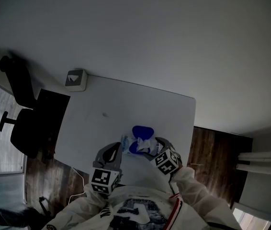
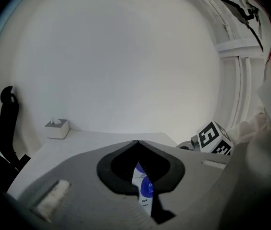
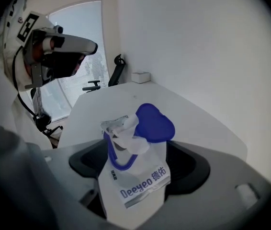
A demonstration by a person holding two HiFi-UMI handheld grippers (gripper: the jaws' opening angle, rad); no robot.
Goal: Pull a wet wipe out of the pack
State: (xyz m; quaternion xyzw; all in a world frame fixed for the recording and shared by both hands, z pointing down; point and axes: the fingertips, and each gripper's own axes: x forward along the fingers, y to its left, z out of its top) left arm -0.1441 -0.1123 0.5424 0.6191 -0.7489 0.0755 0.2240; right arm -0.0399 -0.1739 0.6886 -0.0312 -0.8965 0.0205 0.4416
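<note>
The pack of wet wipes (image 1: 127, 141) is found at the near edge of the white table (image 1: 126, 99), right in front of the person. It is set between the two grippers. In the head view its long side is laid from left to right, from one gripper to the other. Its blue lid (image 1: 142, 131) is flipped open and is pointed away from the person, toward the far side of the table.

The left end of the pack is gripped tight by the left gripper (image 1: 116, 150). In the left gripper view the jaw tips are closed together. The pack is seen there edge-on, thin and upright, and it is pinched in the slit between the jaws.

The right gripper (image 1: 158, 143) is held at the right end of the pack. Its jaws are spread wide. The pack is seen between them, but it is not squeezed by them. In the right gripper view the printed end is nearest the camera and the lid end is farther off, so the long side is pointed away from the camera. A white wipe (image 3: 126, 138) is poked up through the blue ring under the lid, and it is not gripped by anything.

Whether the pack is rested on the table or lifted cannot be told.

A small white tissue box (image 1: 76, 79) is placed at the far left corner of the table. A black chair (image 1: 25, 123) is parked beside the table on the left.
</note>
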